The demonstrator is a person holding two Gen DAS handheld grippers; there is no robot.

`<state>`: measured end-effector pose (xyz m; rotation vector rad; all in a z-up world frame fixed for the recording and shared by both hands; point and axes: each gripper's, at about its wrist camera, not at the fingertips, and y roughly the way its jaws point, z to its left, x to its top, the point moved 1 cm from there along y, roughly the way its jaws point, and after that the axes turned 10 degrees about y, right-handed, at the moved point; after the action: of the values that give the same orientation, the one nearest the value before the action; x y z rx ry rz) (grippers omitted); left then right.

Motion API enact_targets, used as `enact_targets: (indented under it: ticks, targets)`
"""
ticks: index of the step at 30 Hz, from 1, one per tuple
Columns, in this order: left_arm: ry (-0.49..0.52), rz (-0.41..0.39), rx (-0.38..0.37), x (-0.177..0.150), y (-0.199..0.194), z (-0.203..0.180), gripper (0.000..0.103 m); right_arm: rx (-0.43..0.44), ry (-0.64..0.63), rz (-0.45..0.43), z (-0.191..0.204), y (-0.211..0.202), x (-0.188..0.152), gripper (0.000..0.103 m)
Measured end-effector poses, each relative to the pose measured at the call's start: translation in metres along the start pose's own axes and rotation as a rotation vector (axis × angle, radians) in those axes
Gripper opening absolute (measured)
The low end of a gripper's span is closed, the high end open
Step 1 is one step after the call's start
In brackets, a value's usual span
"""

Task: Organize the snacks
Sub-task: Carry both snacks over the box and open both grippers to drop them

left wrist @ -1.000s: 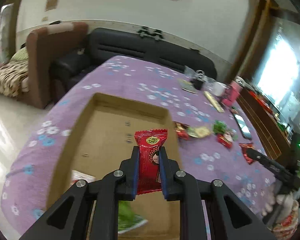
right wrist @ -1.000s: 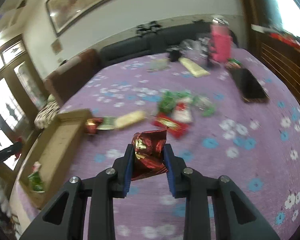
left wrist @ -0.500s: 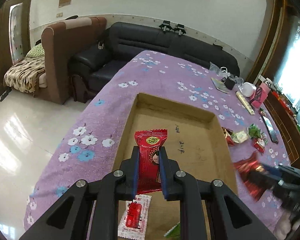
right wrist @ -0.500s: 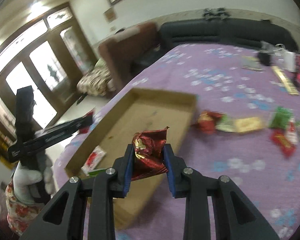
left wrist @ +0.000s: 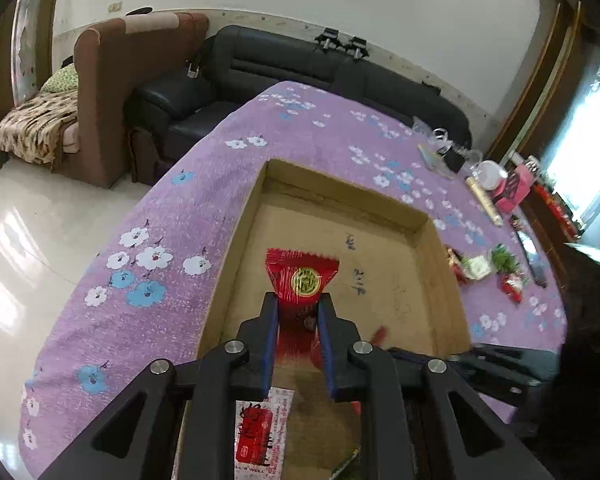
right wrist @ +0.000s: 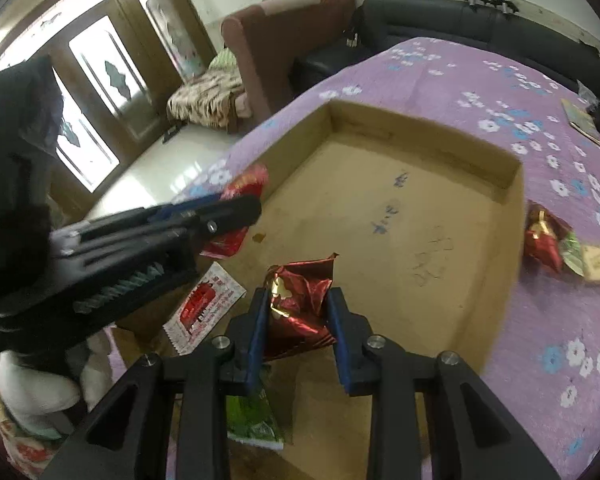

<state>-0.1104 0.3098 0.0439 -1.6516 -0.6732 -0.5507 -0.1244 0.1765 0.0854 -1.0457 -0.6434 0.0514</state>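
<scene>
Tool (left wrist: pixel 298 320) in the left hand pinches a flat red plastic candy sachet with a gold seal (left wrist: pixel 302 276) over the shallow brown cardboard tray (left wrist: pixel 236 240), while the right tool (right wrist: pixel 298 312) is clamped on a crumpled dark-red foil sweet wrapper (right wrist: pixel 300 300) above the same tray. Both packets look light, thin and slippery, so a mid-body pinch suits them best. More wrapped snacks (left wrist: pixel 488 268) lie on the purple flowered counter (left wrist: pixel 172 240) beside the tray.
</scene>
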Motion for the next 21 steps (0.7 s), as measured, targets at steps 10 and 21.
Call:
enact_targets:
  ticks: [10, 21]
  targets:
    - [-0.073, -0.131, 0.026, -0.010, -0.057, 0.012, 0.066, 0.000, 0.019, 0.021, 0.000, 0.011, 0.004, 0.030]
    - [-0.142, -0.282, 0.180, -0.019, -0.116, 0.020, 0.099, 0.036, -0.012, -0.127, -0.003, -0.037, 0.007, 0.032]
